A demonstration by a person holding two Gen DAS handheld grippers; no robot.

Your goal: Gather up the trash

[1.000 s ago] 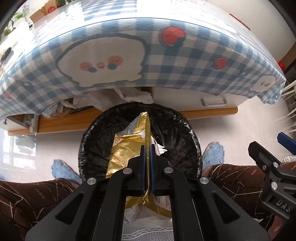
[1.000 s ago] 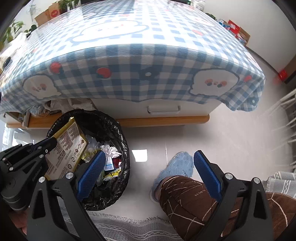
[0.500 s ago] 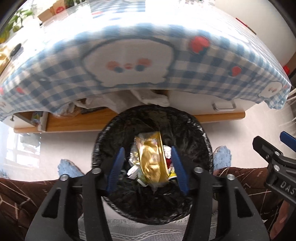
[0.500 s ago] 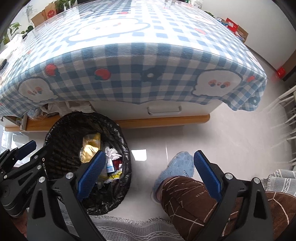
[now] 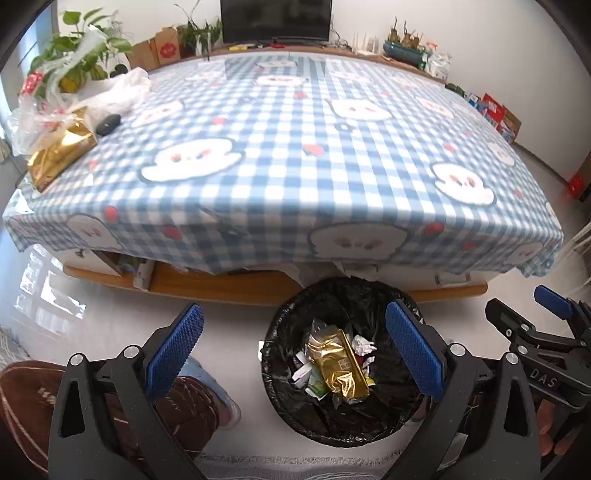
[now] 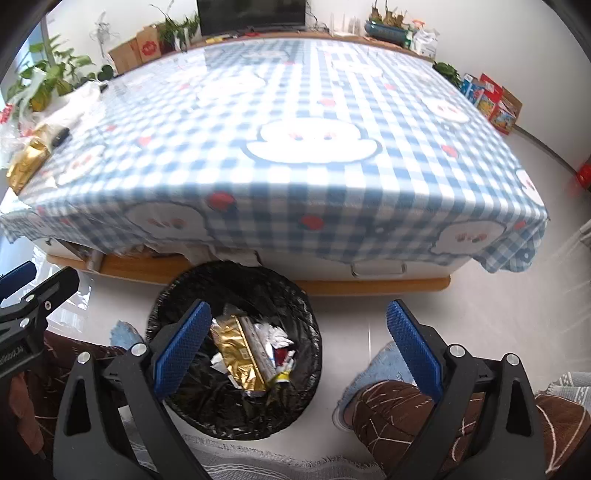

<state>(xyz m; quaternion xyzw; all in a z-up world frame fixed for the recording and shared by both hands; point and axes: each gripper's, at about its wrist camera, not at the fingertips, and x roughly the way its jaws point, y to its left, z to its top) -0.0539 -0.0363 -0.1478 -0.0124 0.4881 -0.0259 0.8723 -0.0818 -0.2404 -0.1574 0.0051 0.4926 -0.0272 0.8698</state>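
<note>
While the checked surface (image 5: pixel 295 147) is stretching across the room, a black-lined bin (image 5: pixel 341 369) is sitting on the floor just before it, holding a gold wrapper (image 5: pixel 338 363). Above, the left tool (image 5: pixel 293 354) is opening wide, gripping nothing; the right tool (image 6: pixel 299 350) is gaping empty.

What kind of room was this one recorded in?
Most likely a home living or dining room. A table under a blue checked tablecloth with cartoon prints fills the view, a dark TV screen stands against the far wall beside potted plants, and a bin lined with a black bag sits on the floor.
</note>
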